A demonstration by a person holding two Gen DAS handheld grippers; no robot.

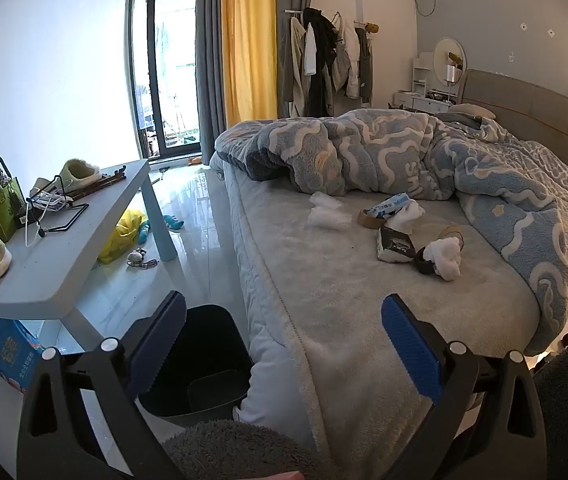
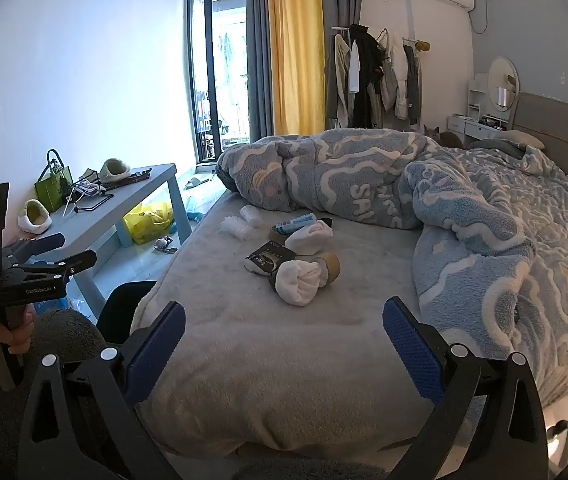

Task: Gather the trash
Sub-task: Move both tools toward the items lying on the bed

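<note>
The left claw [image 1: 284, 344] is spread wide and empty, above the near edge of the bed [image 1: 364, 280], just beside a black bin [image 1: 200, 364] on the floor. The right claw [image 2: 284, 344] is spread wide too, holding nothing, over the bed's near end. The trash lies mid-bed, well apart from both: clear wrappers [image 1: 326, 216], a blue packet [image 1: 392, 204], a black packet [image 1: 394, 244], white wads [image 1: 446, 258] and tape rolls [image 2: 330, 266]. A grey counter [image 1: 56, 272] stands left.
</note>
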